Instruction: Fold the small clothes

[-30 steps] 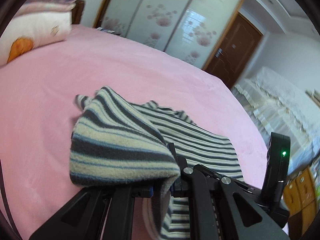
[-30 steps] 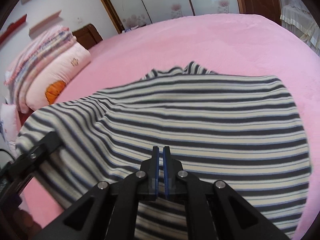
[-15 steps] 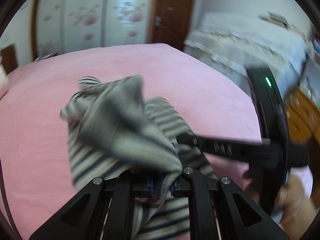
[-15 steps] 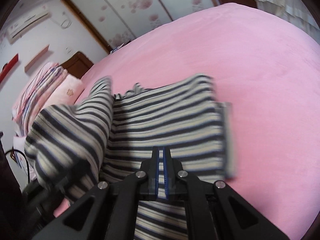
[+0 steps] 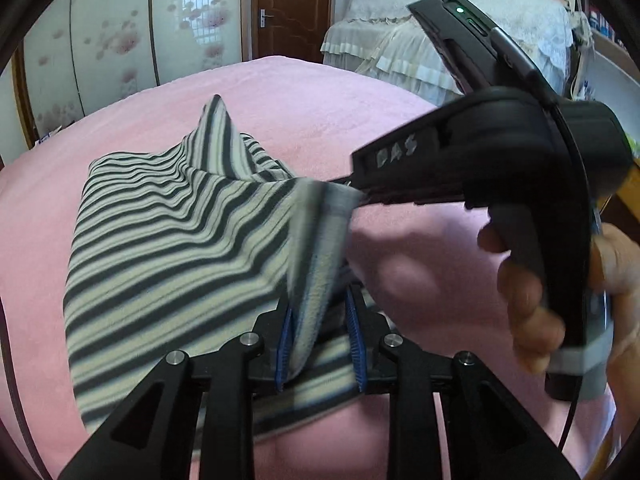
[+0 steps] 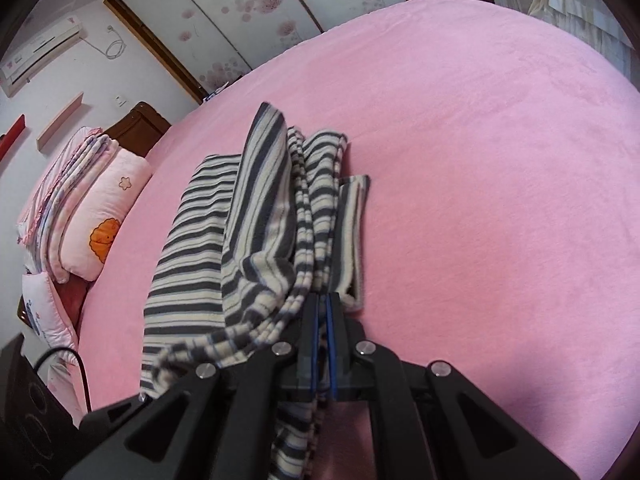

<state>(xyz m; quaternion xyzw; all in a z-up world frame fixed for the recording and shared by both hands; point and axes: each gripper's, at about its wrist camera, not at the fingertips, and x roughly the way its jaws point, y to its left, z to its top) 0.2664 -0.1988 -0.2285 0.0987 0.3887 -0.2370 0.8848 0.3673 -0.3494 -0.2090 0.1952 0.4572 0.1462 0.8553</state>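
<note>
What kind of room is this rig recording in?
Most likely a home bedroom: a bed under a pink cover, pillows and folded bedding by a wooden headboard, and a floral sliding-door wardrobe along the wall.

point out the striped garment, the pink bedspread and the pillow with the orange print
striped garment (image 5: 168, 248), left wrist view, flat striped panel
pink bedspread (image 6: 500, 160), right wrist view, bare stretch right of the garment
pillow (image 6: 116, 208), right wrist view, pink front above the orange print

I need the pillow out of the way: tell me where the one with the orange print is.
In the right wrist view the pillow lies at the left edge, at the head of the pink bed, left of the striped garment.
</note>
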